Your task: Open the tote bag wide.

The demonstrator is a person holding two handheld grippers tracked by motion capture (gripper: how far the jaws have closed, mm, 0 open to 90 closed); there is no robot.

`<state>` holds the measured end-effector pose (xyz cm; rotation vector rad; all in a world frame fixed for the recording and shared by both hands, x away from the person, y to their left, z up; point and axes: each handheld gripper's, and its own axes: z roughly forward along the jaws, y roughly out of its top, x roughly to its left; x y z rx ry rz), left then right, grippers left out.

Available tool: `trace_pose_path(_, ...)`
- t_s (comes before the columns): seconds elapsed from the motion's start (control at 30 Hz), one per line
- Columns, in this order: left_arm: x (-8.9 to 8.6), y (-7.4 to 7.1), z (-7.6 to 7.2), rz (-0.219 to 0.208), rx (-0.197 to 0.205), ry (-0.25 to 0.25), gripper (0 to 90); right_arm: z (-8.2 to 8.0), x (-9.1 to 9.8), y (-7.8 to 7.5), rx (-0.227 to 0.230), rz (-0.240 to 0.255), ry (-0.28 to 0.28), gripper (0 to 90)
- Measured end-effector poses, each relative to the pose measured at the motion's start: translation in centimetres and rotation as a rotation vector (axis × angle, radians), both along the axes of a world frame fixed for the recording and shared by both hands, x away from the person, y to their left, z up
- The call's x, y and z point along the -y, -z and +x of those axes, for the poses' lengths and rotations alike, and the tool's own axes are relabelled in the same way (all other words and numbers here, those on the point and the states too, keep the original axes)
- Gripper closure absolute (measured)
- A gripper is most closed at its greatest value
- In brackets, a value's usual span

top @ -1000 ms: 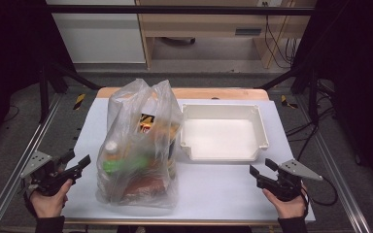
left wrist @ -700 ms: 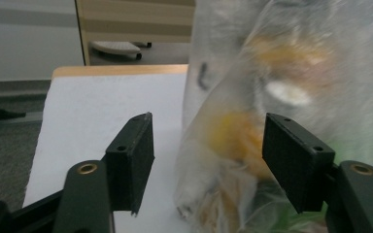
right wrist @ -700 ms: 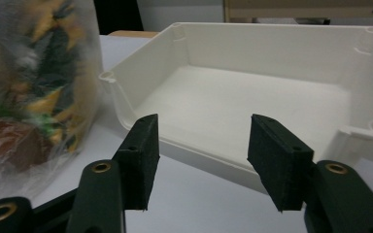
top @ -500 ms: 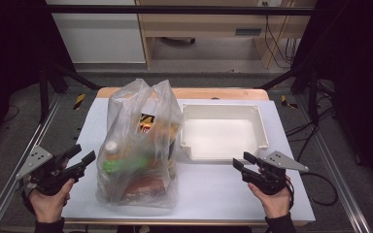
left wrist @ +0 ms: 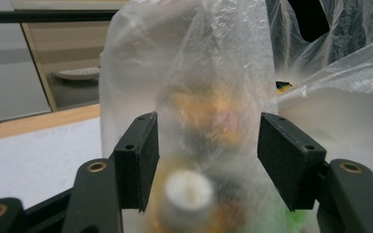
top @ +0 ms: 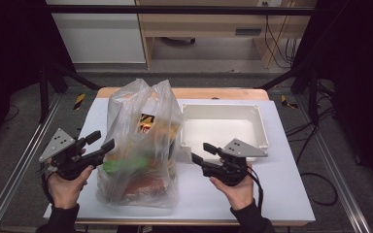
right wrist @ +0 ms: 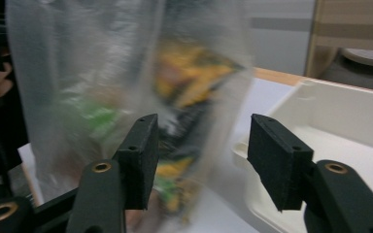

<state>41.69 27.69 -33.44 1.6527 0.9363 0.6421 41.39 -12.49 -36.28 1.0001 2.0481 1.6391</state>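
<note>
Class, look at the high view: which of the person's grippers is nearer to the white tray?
Right. The right gripper hovers just in front of the white tray, near its front left corner. The left gripper is at the far side of the plastic bag, which stands between it and the tray.

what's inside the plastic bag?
Through the translucent plastic bag: a yellow-and-black packet near the top, something green mid-height, an orange-brown item at the bottom, and a white cap. Film blurs labels, so the exact items and anything behind them stay hidden.
</note>
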Motion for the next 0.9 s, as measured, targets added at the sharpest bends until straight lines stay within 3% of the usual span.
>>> trace_pose_path(0.17,1.5,-0.8,1.5,0.05,-0.015,0.015,45.1,0.3,-3.2,-0.3,0.003,0.001,-0.06,38.7)
trace_pose_path(0.23,1.9,-0.8,1.9,0.062,-0.017,0.012,47.5,0.4,-3.7,-0.3,0.001,0.0,-0.068,37.0)
trace_pose_path(0.4,2.7,-0.6,3.0,0.094,-0.055,0.001,65.6,0.5,-6.0,0.0,-0.011,0.001,-0.101,33.7)
trace_pose_path(0.43,2.8,-0.6,3.1,0.105,-0.063,-0.001,65.6,0.5,-6.0,0.0,-0.011,0.001,-0.101,33.7)
trace_pose_path(0.53,2.8,-0.5,3.1,0.12,-0.079,-0.002,80.2,0.7,-7.0,0.3,-0.019,-0.013,-0.115,35.1)
trace_pose_path(0.6,2.6,-0.5,3.0,0.13,-0.082,0.001,88.8,0.8,-7.5,0.6,-0.021,-0.025,-0.118,40.1)
trace_pose_path(0.67,2.2,-0.6,2.7,0.12,-0.078,0.012,90.0,0.8,-7.9,0.9,-0.026,-0.036,-0.122,45.8)
trace_pose_path(0.77,1.3,-0.8,2.1,0.09,-0.065,0.021,90.0,0.9,-8.2,1.0,-0.036,-0.035,-0.14,66.9)
trace_pose_path(0.8,1.0,-0.8,1.8,0.081,-0.06,0.022,90.0,0.9,-8.2,1.0,-0.036,-0.035,-0.14,66.9)
trace_pose_path(0.87,-0.4,-0.8,0.5,0.058,-0.043,0.026,90.0,0.8,-8.0,0.9,-0.04,-0.05,-0.162,85.2)
trace_pose_path(0.9,-0.4,-0.8,0.5,0.058,-0.043,0.026,90.0,0.8,-8.0,0.9,-0.04,-0.05,-0.162,85.2)
